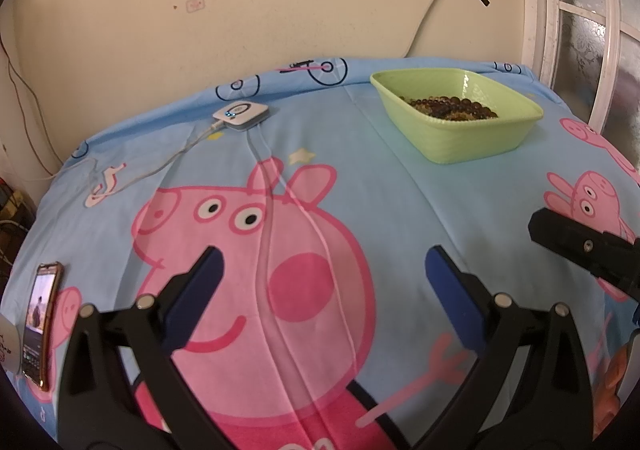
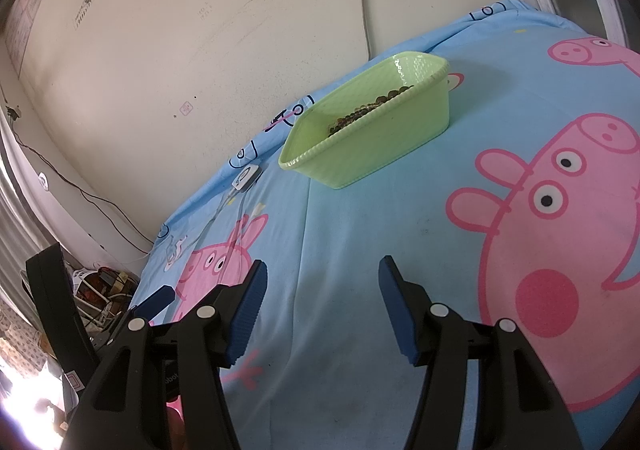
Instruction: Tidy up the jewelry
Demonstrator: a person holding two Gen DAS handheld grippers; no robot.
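Standing over the cartoon bedsheet [image 1: 400, 186], left gripper [image 1: 324, 282] and right gripper [image 2: 322, 290] both hang released, grasping nothing; beaded jewelry [image 1: 452, 108] lies heaped in the green basket [image 1: 472, 138], well apart, apparently gathered, no loose pieces visible

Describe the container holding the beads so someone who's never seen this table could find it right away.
Start at the blue cartoon-pig cloth, then look to its far side near the wall. There sits a pale green rectangular plastic bin with dark brown beads inside. It is the only container there; the nearby white device is small and flat.
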